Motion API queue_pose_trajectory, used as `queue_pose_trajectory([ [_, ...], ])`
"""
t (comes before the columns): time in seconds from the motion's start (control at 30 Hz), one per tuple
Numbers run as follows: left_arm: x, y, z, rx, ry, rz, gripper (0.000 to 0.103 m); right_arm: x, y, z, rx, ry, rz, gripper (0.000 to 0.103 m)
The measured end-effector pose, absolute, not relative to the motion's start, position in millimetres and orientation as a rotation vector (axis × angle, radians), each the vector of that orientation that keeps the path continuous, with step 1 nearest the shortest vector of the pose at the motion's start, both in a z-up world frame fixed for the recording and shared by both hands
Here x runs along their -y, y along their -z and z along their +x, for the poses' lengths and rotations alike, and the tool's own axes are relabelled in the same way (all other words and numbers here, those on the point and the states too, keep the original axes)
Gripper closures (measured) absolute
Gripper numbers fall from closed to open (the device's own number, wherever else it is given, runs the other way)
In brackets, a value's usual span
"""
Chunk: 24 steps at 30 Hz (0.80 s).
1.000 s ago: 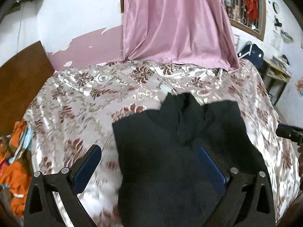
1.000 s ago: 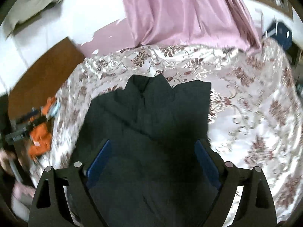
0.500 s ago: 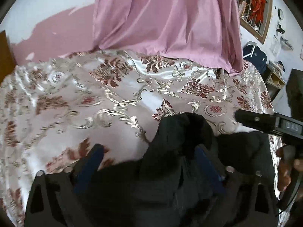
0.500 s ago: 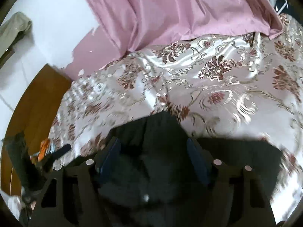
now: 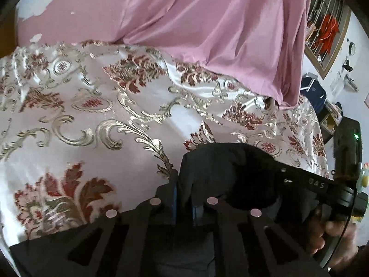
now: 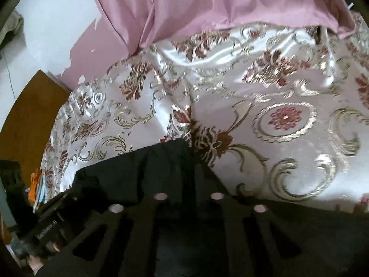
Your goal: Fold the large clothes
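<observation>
My left gripper (image 5: 183,198): clamped on the black fabric garment's (image 5: 221,168) far edge.
My right gripper (image 6: 188,184): likewise pinching it.
Risk: thin pinch slipping at twelve o'clock over the glossy floral bedspread (image 5: 92,115).

1. The left gripper (image 5: 184,198) was black, with blue pads and round silver screws.
2. The right gripper (image 6: 188,180) was black too; the other unit's body carried white "DAS" letters.

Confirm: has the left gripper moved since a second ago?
Yes. The left gripper went forward and down toward the pink curtain; its jaws have just been closing and now pinch the black garment.
</observation>
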<state>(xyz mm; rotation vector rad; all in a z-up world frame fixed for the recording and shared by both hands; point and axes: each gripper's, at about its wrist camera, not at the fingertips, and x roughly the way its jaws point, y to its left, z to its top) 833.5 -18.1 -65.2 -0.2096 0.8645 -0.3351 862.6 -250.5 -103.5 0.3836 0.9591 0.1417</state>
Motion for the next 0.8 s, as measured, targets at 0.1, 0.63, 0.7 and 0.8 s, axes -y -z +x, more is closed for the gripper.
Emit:
queue_pose_trajectory([
  [0.1, 1, 54, 820, -0.83, 0.317, -0.269, 0.095, 267, 83, 839, -0.883, -0.148, 0.354, 0.097],
  [0.63, -17, 37, 704, -0.865, 0.503, -0.118, 0.097, 298, 43, 707, -0.794, -0.307, 0.082, 0.098],
  [0.7, -14, 49, 697, -0.9, 0.505, -0.075, 0.097, 296, 57, 699, -0.833, -0.308, 0.037, 0.098],
  [0.8, -8, 74, 690, -0.949, 0.495, -0.011, 0.097, 293, 76, 690, -0.874, -0.306, -0.009, 0.098],
])
